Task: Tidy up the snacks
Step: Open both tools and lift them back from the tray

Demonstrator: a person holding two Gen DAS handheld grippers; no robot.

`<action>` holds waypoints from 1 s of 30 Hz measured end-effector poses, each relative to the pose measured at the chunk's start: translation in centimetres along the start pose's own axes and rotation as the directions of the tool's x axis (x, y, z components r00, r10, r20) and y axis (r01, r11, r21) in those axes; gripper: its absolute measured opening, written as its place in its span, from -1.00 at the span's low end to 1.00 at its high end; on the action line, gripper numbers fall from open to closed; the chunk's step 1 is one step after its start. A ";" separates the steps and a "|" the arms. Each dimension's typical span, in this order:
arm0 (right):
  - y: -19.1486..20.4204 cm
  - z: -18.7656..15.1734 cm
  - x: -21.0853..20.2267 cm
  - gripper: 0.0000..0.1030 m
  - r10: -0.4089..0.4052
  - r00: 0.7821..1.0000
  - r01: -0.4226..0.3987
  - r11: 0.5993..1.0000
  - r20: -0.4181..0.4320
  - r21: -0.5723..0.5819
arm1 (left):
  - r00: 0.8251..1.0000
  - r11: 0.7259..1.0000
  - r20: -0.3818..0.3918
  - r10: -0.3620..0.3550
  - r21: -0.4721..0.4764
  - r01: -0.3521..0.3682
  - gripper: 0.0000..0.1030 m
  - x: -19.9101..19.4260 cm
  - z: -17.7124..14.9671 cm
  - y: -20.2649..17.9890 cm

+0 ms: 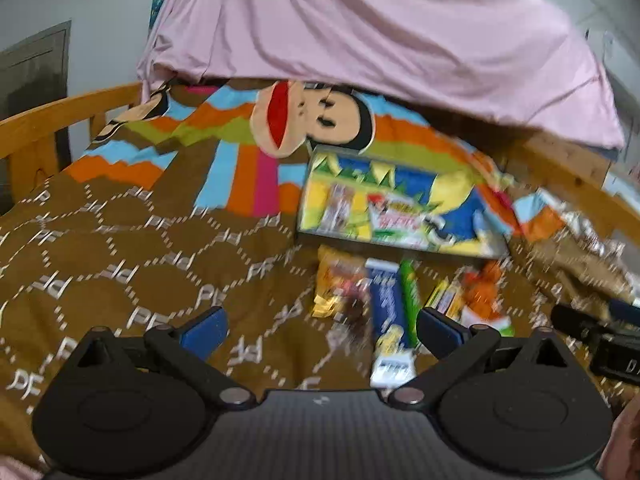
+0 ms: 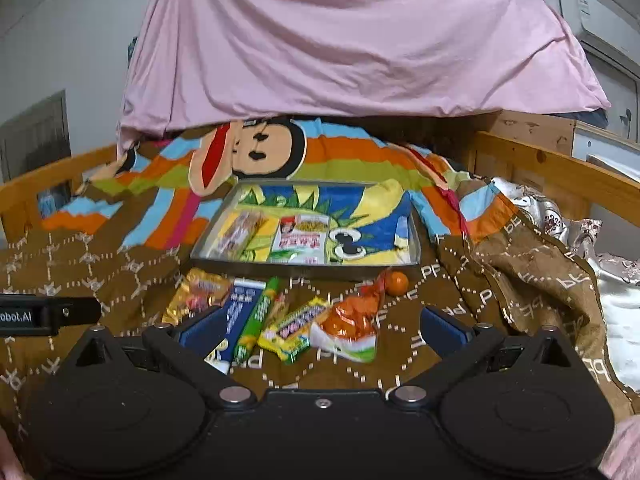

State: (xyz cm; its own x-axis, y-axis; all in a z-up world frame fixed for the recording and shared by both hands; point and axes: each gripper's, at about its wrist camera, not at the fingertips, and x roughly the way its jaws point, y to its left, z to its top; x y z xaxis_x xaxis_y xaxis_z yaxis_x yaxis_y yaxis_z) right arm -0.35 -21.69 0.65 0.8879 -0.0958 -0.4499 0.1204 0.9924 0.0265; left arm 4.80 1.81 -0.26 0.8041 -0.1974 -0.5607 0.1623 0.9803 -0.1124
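With both my left gripper (image 1: 322,330) and right gripper (image 2: 320,326) spread wide and empty, the snacks (image 2: 280,316) lie on the bed just ahead of the right fingers, the tray (image 2: 414,240) beyond.

I was in a bedroom at home, working on a bed. A wooden bed frame (image 2: 536,160) ran round a brown quilt (image 2: 500,280) printed with letters and a bright striped cartoon-monkey panel (image 2: 256,148). A pink sheet (image 2: 340,40) hung draped above the far end. An air conditioner (image 2: 596,12) sat high on the white wall (image 2: 60,40), and silvery patterned bedding (image 2: 616,280) lay bunched at the right edge.
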 end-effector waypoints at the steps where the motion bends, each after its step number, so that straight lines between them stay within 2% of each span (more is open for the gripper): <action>1: 0.1 -0.1 0.0 0.99 0.000 1.000 0.000 1.000 -0.010 -0.005 | 1.000 1.000 -0.014 0.010 0.009 -0.010 0.99 0.0 -0.3 -0.1; 5: 0.8 -0.4 0.3 0.99 0.003 0.999 -0.005 0.999 -0.051 -0.040 | 0.998 0.999 -0.047 0.032 0.025 -0.031 0.99 -0.3 -0.8 0.0; 11: 1.8 -0.8 1.3 0.99 0.005 0.993 -0.016 0.995 -0.115 -0.097 | 0.994 0.998 -0.088 0.068 -0.004 -0.068 0.99 -0.3 -1.1 0.7; 21: 2.3 -0.9 3.1 0.99 0.018 0.980 -0.042 0.992 -0.200 -0.116 | 0.985 0.994 -0.137 0.103 -0.019 -0.106 0.99 0.6 -0.8 1.3; 30: 2.2 -0.8 5.6 0.99 0.044 0.950 -0.072 0.994 -0.309 -0.078 | 0.975 0.994 -0.198 0.103 -0.020 -0.109 0.99 2.1 -0.6 1.4</action>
State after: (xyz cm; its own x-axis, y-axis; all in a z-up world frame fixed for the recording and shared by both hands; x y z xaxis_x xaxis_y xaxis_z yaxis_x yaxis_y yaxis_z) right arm 4.48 -20.00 -2.52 0.7117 -0.0231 -0.7021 0.0216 0.9997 -0.0109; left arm 6.33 2.78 -2.11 0.6871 -0.0917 -0.7207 0.0624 0.9958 -0.0672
